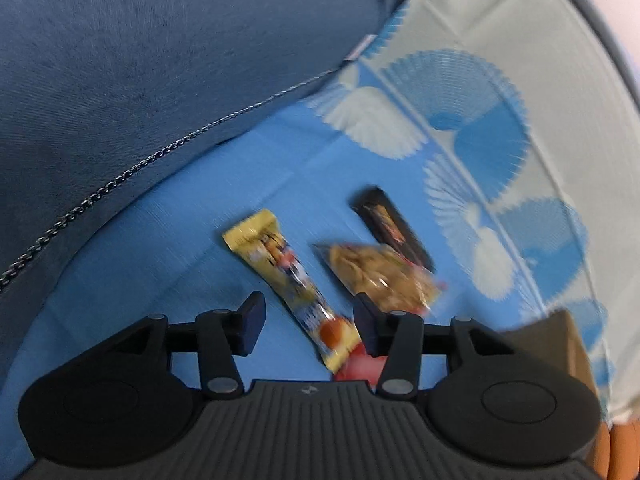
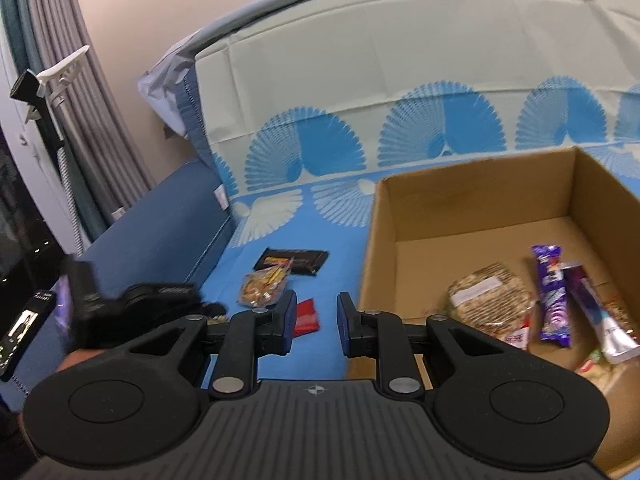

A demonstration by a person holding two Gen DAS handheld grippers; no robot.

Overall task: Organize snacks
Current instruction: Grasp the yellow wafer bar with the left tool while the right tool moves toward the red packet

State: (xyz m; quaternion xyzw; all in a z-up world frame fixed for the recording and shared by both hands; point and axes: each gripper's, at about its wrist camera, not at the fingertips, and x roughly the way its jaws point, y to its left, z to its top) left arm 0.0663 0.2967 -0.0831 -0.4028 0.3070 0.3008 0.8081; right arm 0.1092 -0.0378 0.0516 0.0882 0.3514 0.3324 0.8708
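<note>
While both grippers are spread wide and holding nothing, four snacks sit loose on the blue bedsheet (image 1: 160, 280), left of the cardboard box (image 2: 480, 196): a yellow bar (image 1: 280, 276), a clear nut packet (image 1: 380, 276), a black bar (image 1: 392, 228) and a red packet (image 2: 306, 316). Left gripper (image 1: 306, 326) hovers low with the yellow bar's near end between its fingers, no contact I can confirm; the view is motion-blurred. Right gripper (image 2: 316, 320) hangs near the box's left wall, with the red packet just ahead of its left finger. Box already holds a puffed-rice cake pack (image 2: 490, 300), a purple wrapper (image 2: 552, 296) and a silver-purple tube (image 2: 600, 316), plus more at the right edge I can't identify. Risks, as I judge them: the yellow bar lies diagonal to the jaws, so closing on its tail may pinch only the wrapper seam and it swings or slips out; the nut packet overlaps the black bar and sits just beside the yellow one, so a sloppy close drags neighbours. Soft sheet gives under pressure, and thin wrappers may slide rather than lift. The box wall stands in the transfer path, so clear it high. Blue cushion (image 1: 140, 80) crowds the left side.
</note>
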